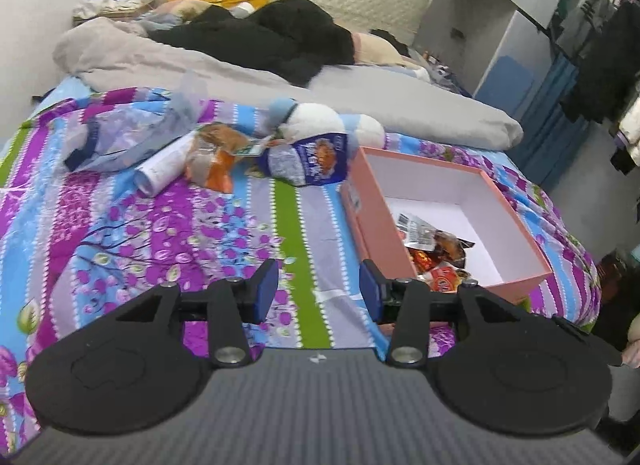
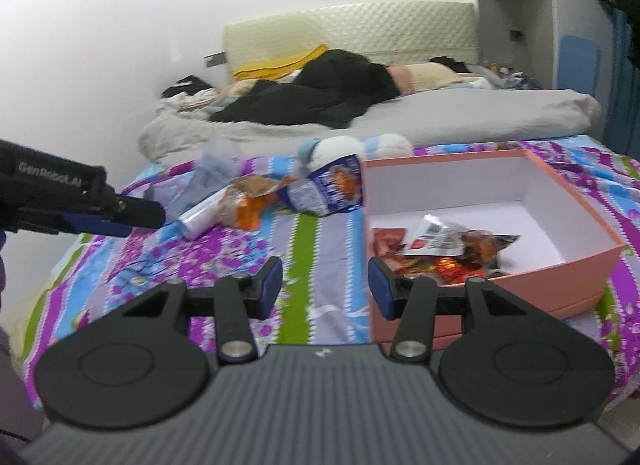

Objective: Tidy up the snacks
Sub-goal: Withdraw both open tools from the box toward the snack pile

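A pink box (image 1: 354, 185) (image 2: 576, 265) with a white inside lies open on the bed at the right and holds several snack packets (image 1: 434, 253) (image 2: 448, 249). Left of it lie a blue and white snack bag (image 1: 308, 161) (image 2: 324, 191), an orange snack bag (image 1: 214, 157) (image 2: 250, 201) and a white roll (image 1: 160, 169) (image 2: 198, 217). My left gripper (image 1: 318, 291) hovers open and empty over the striped sheet, just left of the box's near corner. My right gripper (image 2: 326, 287) is open and empty too, at the box's near left corner. The left gripper (image 2: 112, 219) shows at the right wrist view's left edge.
A clear plastic bag (image 1: 116, 133) and a white and blue plush toy (image 1: 320, 117) (image 2: 352, 147) lie behind the snacks. A grey duvet (image 1: 360, 93) and black clothing (image 1: 272, 37) cover the far half of the bed. A wardrobe and hanging clothes stand at the right.
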A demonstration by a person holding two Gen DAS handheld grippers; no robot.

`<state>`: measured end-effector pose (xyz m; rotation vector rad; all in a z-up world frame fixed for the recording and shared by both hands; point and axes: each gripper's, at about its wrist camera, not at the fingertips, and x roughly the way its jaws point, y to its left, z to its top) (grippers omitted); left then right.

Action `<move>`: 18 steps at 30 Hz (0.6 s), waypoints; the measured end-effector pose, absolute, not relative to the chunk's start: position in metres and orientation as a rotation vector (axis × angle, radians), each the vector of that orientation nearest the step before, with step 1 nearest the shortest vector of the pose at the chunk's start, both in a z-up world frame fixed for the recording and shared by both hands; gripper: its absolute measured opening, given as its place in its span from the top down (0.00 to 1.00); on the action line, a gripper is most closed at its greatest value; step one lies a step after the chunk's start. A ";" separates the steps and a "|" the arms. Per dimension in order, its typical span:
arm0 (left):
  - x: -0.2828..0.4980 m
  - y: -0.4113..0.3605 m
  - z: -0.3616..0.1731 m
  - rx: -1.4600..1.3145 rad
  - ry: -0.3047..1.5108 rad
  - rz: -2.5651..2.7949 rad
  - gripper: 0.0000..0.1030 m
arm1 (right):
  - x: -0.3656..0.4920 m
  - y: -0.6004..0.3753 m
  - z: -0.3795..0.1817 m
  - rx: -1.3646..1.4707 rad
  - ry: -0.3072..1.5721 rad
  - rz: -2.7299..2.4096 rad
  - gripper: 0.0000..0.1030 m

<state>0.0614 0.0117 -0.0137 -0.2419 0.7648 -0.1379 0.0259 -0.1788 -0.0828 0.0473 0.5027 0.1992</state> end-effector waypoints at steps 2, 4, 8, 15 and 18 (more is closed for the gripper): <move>0.057 0.020 -0.015 -0.250 0.764 -0.118 0.50 | 0.026 -0.170 -0.085 0.040 0.508 0.226 0.52; 0.057 0.026 -0.017 -0.253 0.769 -0.100 0.50 | 0.026 -0.163 -0.086 0.034 0.513 0.246 0.52; 0.059 0.039 -0.020 -0.266 0.767 -0.072 0.42 | 0.030 -0.153 -0.087 0.016 0.516 0.264 0.51; 0.075 0.051 -0.031 -0.272 0.771 -0.049 0.36 | 0.042 -0.143 -0.091 -0.026 0.531 0.284 0.52; 0.088 0.057 -0.038 -0.282 0.779 -0.034 0.36 | 0.052 -0.142 -0.094 -0.025 0.544 0.286 0.52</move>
